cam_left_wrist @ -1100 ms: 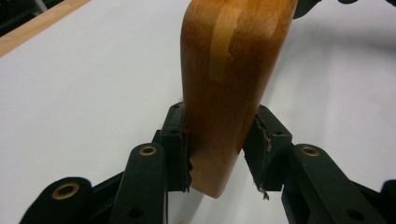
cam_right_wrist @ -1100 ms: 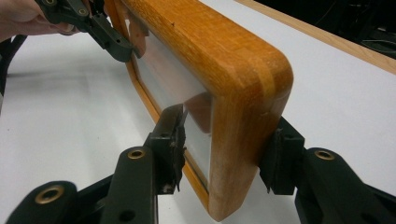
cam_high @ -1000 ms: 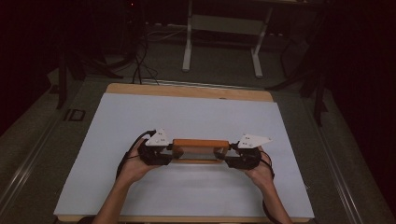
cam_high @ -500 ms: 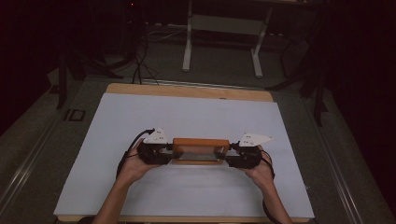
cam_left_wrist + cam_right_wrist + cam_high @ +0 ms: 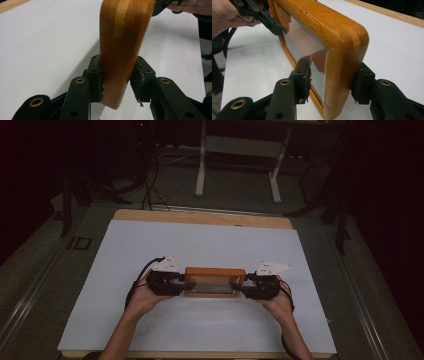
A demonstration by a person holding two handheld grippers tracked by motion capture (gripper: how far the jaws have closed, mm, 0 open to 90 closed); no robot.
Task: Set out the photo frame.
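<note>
A wooden picture frame (image 5: pixel 215 281) with a glass front stands upright on its long edge over the white sheet, near the table's front. My left gripper (image 5: pixel 184 282) is shut on its left end, and my right gripper (image 5: pixel 244 285) is shut on its right end. In the left gripper view both pads press the rounded end of the frame (image 5: pixel 122 50) from either side. In the right gripper view one pad lies on the glass face and the other on the back of the frame (image 5: pixel 342 37). The left gripper (image 5: pixel 269 22) shows at the far end there.
A white sheet (image 5: pixel 200 245) covers the wooden table (image 5: pixel 200 216), with free room on all sides of the frame. Behind the table stand the white legs of another table (image 5: pixel 202 165) and dark cables (image 5: pixel 150 185) on the floor.
</note>
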